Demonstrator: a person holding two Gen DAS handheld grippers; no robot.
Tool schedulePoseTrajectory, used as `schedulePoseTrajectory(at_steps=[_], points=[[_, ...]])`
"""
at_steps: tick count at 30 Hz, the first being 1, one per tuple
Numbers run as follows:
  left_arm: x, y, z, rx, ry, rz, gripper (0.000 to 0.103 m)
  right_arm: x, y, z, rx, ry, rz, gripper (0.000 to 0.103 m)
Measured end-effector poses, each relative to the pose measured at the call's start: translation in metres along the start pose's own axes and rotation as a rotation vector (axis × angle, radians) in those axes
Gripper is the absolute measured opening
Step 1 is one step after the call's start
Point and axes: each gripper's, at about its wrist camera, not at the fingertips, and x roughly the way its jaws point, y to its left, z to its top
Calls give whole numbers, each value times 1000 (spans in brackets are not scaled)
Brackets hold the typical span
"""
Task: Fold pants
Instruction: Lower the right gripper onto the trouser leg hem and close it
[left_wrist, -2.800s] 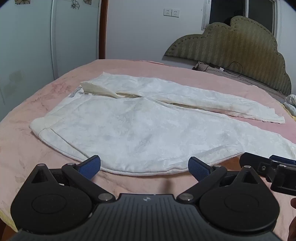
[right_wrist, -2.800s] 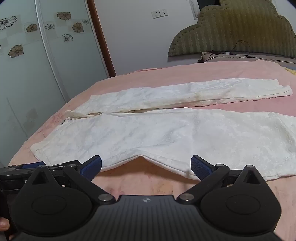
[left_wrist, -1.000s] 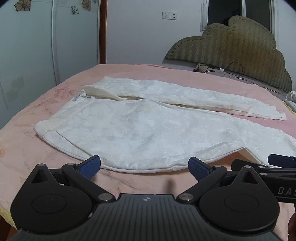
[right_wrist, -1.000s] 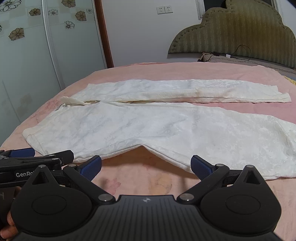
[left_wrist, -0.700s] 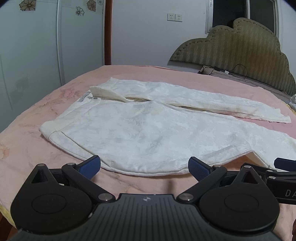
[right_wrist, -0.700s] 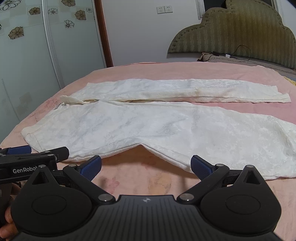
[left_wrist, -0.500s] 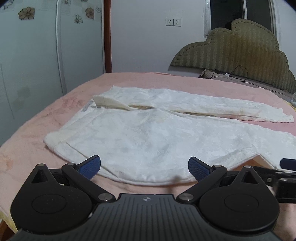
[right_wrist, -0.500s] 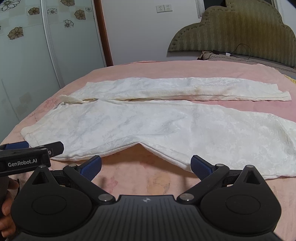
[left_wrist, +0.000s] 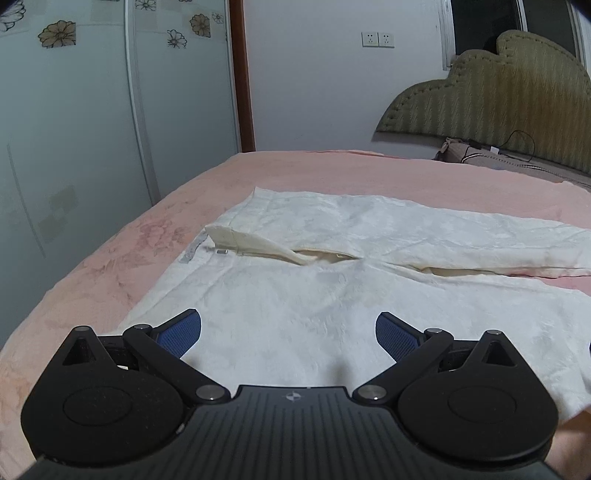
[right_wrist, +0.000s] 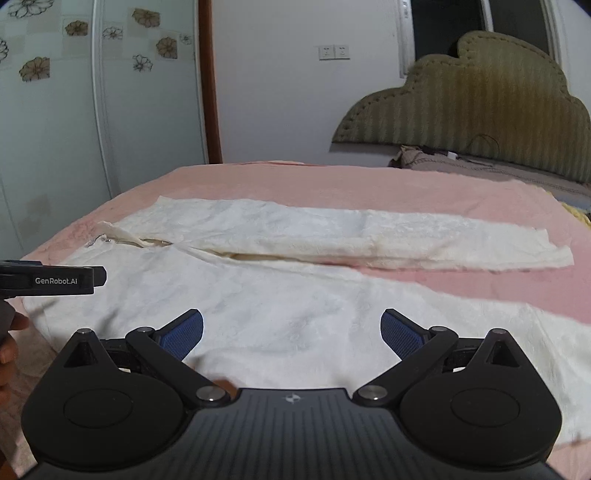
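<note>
White pants (left_wrist: 314, 295) lie flat on the pink bed (left_wrist: 332, 170), waist to the left, legs running right. In the right wrist view the pants (right_wrist: 295, 295) show a far leg (right_wrist: 369, 232) and a near leg spread apart. My left gripper (left_wrist: 288, 332) is open and empty, over the near hip area of the pants. My right gripper (right_wrist: 291, 332) is open and empty, over the near leg. The left gripper's body (right_wrist: 51, 281) shows at the left edge of the right wrist view, with the hand below it.
An olive padded headboard (left_wrist: 517, 110) stands at the right end of the bed, with a cable and bedding (right_wrist: 443, 158) below it. Frosted wardrobe doors (left_wrist: 92, 147) with flower decals stand left of the bed. The bed's left edge (left_wrist: 55, 288) drops off.
Both grippers have moved forward from the bed's near edge to over the pants. They have stayed open. The pants have not moved.
</note>
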Motion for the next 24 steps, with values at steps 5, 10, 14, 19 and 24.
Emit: schedulePoseTrajectory(at_steps=[5, 10, 14, 19, 24], points=[[23, 0, 12, 21, 3, 27, 103, 26, 9, 24, -158, -61, 67, 103], [49, 2, 20, 34, -3, 63, 103, 73, 19, 53, -294, -31, 176, 103], [72, 5, 19, 67, -27, 141, 103, 133, 11, 87, -226, 48, 344, 103], [97, 13, 8, 67, 14, 145, 103, 213, 19, 121, -223, 146, 405, 103], [103, 17, 0, 39, 32, 121, 103, 288, 34, 144, -303, 195, 445, 103]])
